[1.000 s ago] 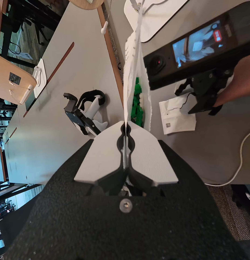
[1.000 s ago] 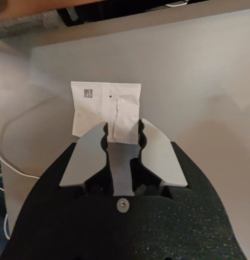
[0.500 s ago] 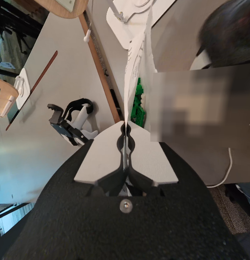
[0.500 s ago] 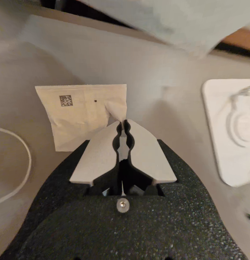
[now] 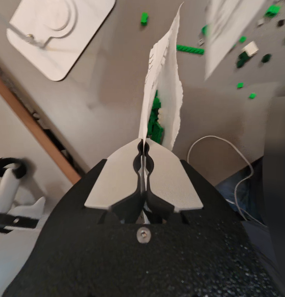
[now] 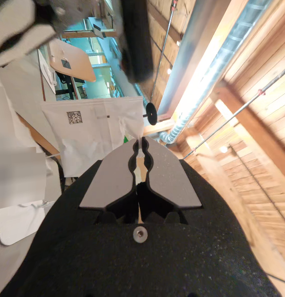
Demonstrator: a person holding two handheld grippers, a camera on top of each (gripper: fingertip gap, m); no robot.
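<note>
My left gripper (image 5: 143, 141) is shut on the edge of a torn white paper bag (image 5: 162, 83) and holds it above the grey table (image 5: 106, 96). Green bricks (image 5: 154, 119) show inside the bag's open side. My right gripper (image 6: 140, 139) is shut on the torn corner of a second white paper bag (image 6: 90, 128) with a square code mark, held up in the air. That bag shows blurred at the top right of the left wrist view (image 5: 222, 32). Loose green bricks (image 5: 190, 49) lie scattered on the table under it.
A white pad (image 5: 55, 35) lies at the table's far left. A white cable (image 5: 218, 152) loops near the front edge. A spare black and white gripper (image 5: 10, 192) lies on the neighbouring table. The right wrist view is tilted up at wooden ceiling beams (image 6: 235, 112). The gap from one gripper's tips to the other's is roughly 15 cm.
My right gripper shut on the second bag's torn corner and lifted it off the table, swinging upward. My left gripper moved with its bag, and scattered green bricks came into view.
</note>
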